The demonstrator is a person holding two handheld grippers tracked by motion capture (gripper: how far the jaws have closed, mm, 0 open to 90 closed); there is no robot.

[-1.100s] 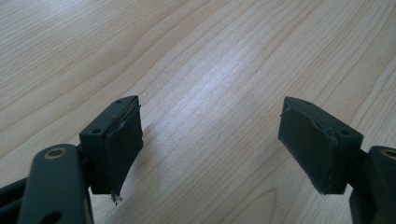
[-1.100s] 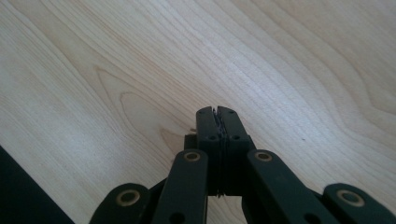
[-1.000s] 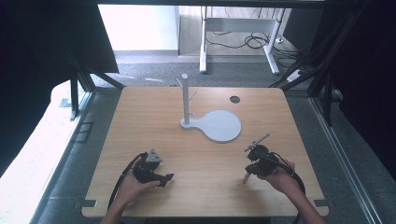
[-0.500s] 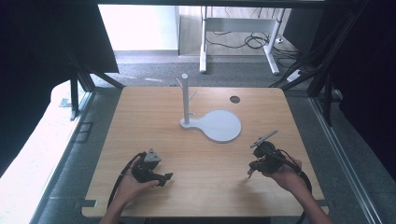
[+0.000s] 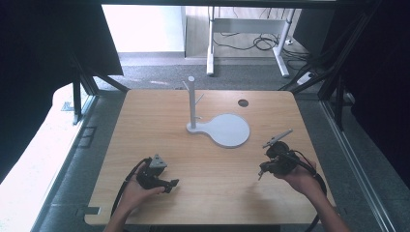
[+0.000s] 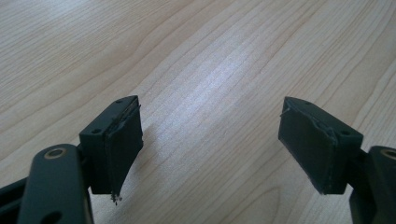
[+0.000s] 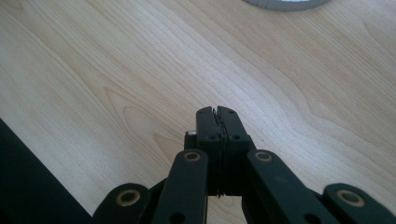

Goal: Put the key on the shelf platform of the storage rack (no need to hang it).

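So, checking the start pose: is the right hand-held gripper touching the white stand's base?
Apart: the high view shows bare wood between the right hand-held gripper and the stand's base.

The table (image 5: 159,121) is pale, smooth-grained wood with a soft sheen; the stand (image 5: 227,130) looks matt grey plastic.

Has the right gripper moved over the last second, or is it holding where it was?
Yes. In the high view the right gripper has drifted toward the table's right edge and slightly nearer the person, away from the white stand, which has stayed put. Its fingers are shut on nothing.
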